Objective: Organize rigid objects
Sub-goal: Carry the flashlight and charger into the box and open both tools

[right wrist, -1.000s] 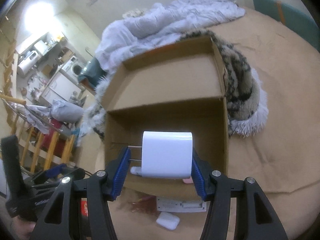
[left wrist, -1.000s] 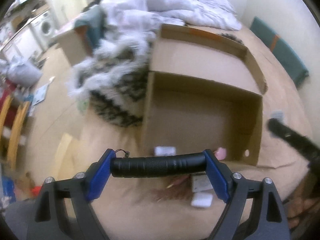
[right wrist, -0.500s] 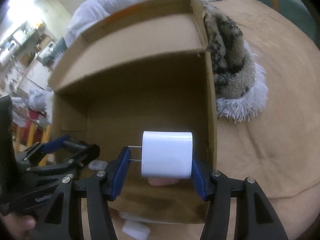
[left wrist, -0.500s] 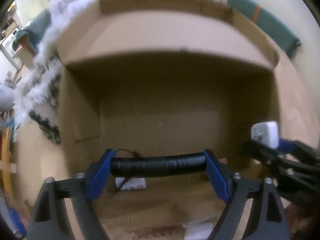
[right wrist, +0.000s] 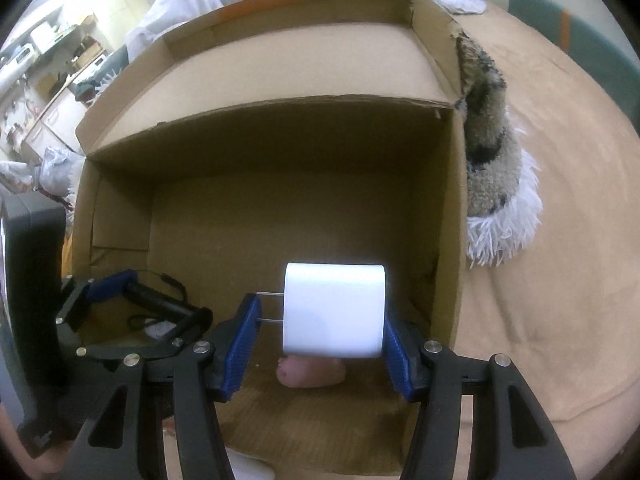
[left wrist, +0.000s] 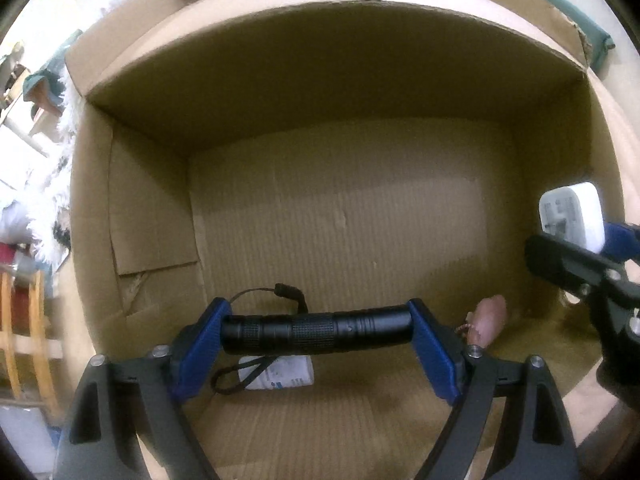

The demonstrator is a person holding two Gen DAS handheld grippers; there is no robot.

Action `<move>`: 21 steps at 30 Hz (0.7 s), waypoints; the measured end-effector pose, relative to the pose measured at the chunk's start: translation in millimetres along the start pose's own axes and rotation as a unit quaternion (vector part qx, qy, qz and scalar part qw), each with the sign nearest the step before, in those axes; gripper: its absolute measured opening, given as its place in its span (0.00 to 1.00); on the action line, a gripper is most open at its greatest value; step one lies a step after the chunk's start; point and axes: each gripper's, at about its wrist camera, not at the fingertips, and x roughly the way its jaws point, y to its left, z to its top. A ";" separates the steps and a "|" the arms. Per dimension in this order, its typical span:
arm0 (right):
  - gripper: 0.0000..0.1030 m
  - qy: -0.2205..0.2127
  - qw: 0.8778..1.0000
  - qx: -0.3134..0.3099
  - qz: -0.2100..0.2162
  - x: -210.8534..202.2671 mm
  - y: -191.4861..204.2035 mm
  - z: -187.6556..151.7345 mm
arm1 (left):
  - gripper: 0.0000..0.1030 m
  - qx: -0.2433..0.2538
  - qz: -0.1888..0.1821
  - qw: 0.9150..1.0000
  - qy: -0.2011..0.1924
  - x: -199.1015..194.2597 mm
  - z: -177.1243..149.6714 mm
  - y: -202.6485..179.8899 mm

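Both grippers hung inside the cardboard box, prob. to drop items low. Left gripper jaws held black flashlight end to end; right gripper jaws clamped white charger, prongs sideways, above pink item.

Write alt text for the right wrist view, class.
The right gripper holds a white charger, prongs pointing left, inside an open cardboard box. At left the left gripper holds a black flashlight; a pink object lies below.
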 end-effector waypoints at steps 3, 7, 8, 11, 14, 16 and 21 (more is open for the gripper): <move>0.60 -0.002 1.000 0.011 0.008 -1.5 -2.9 2.0 | 0.83 0.000 -0.005 1.000 0.009 0.0 -4.2 -2.7; 0.78 -0.015 0.999 0.026 0.030 -10.1 -8.9 5.5 | 0.83 -0.022 -0.035 0.999 0.006 -5.6 -3.6 3.3; 0.82 -0.021 0.999 0.026 0.031 -12.9 -8.7 5.7 | 0.84 -0.025 -0.039 0.999 0.004 -7.5 -3.2 6.0; 0.92 -0.040 0.998 0.023 0.037 -21.6 -7.8 6.3 | 0.84 -0.033 -0.041 0.999 0.002 -13.6 -2.8 9.4; 0.93 -0.053 0.997 0.027 0.043 -28.8 -9.0 7.8 | 0.84 -0.054 -0.058 0.997 -0.002 -20.5 -5.0 16.5; 0.93 -0.058 0.996 0.037 0.050 -31.6 -9.8 6.9 | 0.84 -0.060 -0.069 0.996 -0.002 -25.7 -6.8 19.3; 0.93 -0.071 0.994 0.053 0.061 -43.5 -9.4 5.7 | 0.93 -0.059 -0.091 0.994 -0.027 -53.6 -17.1 34.4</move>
